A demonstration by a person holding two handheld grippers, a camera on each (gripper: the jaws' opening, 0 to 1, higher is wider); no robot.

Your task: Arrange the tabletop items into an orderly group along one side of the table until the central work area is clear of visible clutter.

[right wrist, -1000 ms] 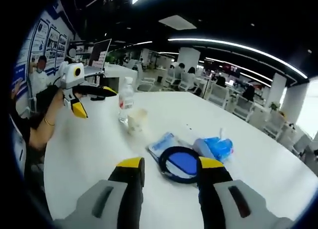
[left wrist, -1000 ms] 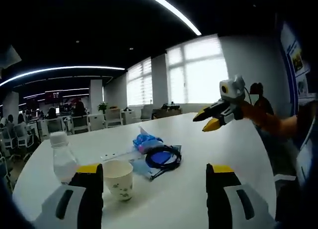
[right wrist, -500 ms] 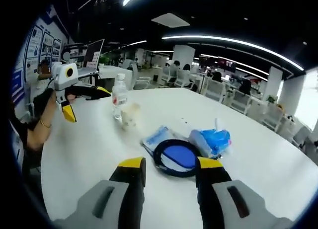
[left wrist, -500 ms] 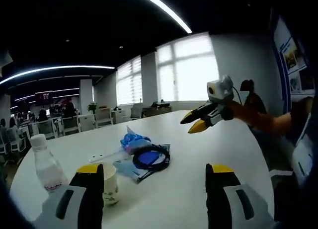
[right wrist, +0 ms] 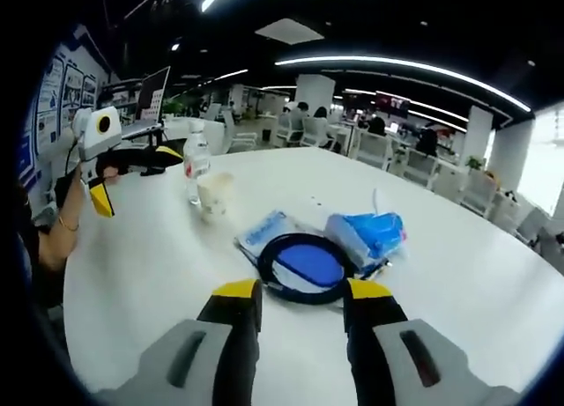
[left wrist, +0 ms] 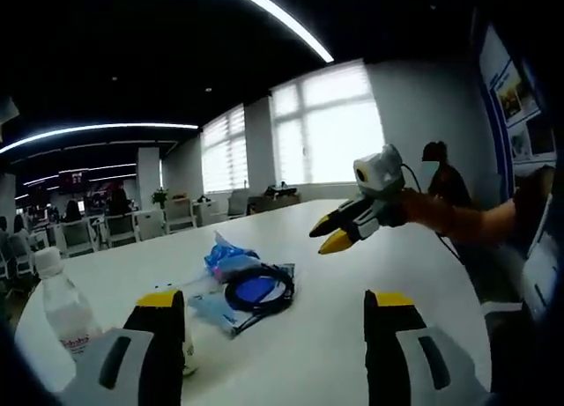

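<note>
On the white round table [right wrist: 159,274] lies a black cable coil [right wrist: 304,265] around a blue disc, with a blue crumpled wrapper [right wrist: 370,234] touching its far right side and a flat light-blue pack [right wrist: 264,232] at its left. A paper cup [right wrist: 215,193] and a clear water bottle [right wrist: 194,164] stand farther left. My right gripper [right wrist: 302,293] hovers open just short of the coil, holding nothing. My left gripper [left wrist: 273,305] is open and empty, with the coil [left wrist: 258,287], wrapper [left wrist: 225,258] and bottle [left wrist: 62,313] ahead. The right gripper [left wrist: 328,237] hangs above the table.
The left gripper [right wrist: 137,177] is held by a hand near the table's left edge. Office chairs [right wrist: 388,151] and desks ring the far side. A person [left wrist: 445,173] stands by the bright windows [left wrist: 326,129]. Bare tabletop [left wrist: 326,318] spreads before the left gripper.
Both cameras shifted. The right gripper has come closer to the cable coil. In the left gripper view the scene slid left, and the cup is now mostly hidden behind the left jaw.
</note>
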